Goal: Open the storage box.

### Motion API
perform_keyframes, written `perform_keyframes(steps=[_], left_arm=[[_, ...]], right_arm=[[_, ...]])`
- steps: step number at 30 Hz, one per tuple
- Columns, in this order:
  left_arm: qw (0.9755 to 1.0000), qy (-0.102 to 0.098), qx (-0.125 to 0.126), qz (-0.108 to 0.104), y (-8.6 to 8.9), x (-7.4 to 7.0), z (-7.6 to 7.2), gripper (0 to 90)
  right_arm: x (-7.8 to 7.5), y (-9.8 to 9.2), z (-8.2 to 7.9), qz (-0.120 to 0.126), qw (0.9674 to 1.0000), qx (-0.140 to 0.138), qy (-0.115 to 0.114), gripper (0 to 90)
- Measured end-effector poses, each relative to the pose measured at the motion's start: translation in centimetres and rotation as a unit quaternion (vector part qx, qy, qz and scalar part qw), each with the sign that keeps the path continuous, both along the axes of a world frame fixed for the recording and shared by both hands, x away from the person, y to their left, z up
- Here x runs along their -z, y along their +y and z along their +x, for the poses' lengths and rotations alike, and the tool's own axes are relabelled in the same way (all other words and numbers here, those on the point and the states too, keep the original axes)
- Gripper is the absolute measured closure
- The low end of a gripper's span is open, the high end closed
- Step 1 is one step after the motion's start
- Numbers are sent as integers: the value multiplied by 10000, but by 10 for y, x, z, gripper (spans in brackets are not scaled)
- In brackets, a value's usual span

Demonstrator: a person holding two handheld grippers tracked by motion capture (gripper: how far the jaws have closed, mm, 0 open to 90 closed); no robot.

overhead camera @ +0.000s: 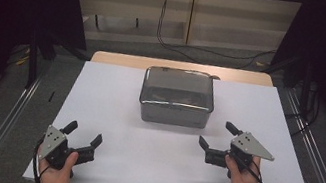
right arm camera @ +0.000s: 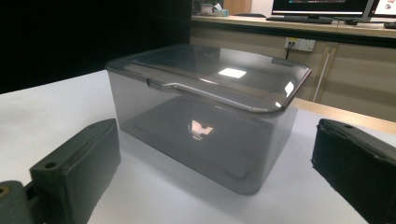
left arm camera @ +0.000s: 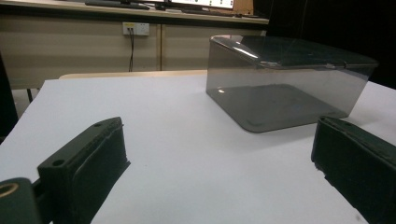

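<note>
Two grippers are out over the white sheet (overhead camera: pixel 111 113) that covers the table, and both are spread wide with nothing between the jaws. Left gripper (overhead camera: pixel 84 138) sits low at the near left corner of the sheet, held in the person's left hand (overhead camera: pixel 55 171), jaws angled up and to the right toward the middle of the table. Right gripper (overhead camera: pixel 216 137) is further in, held in the right hand (overhead camera: pixel 244 179), its grey three-cornered plate on top, jaws pointing left and slightly away. Between them and further back stands the smoky grey translucent box (overhead camera: pixel 177 99), lid (overhead camera: pixel 178 85) on, upright near the far middle of the sheet. The right gripper is near the box's front right corner but apart from it; the left one is well apart. From the left gripper view, the box (left arm camera: pixel 285 84) stands ahead and to the right with bare sheet in front of it. From the right gripper view, the box (right arm camera: pixel 205 126) looms close, one corner facing the camera, the glossy lid (right arm camera: pixel 219 77) catching ceiling light, framed by the open jaws without touching either one.
</note>
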State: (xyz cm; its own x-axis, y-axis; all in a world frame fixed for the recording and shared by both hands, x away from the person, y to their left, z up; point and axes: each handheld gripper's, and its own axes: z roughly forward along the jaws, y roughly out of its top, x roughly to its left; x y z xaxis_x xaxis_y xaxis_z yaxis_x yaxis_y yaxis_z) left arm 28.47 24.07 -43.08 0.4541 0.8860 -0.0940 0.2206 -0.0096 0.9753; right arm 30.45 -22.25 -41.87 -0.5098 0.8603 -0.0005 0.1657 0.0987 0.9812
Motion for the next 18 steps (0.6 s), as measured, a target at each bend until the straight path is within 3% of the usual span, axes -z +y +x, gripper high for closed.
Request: perform_keyframes(steps=[10,18], left_arm=[[10000,16,25,67,-1,0,3,32],[10000,22,12,66,-1,0,3,33]], right_arm=[[-7,9,16,-86,9999,-49,-111,5],[-14,26,29,-239,9993,-274,-98,4]])
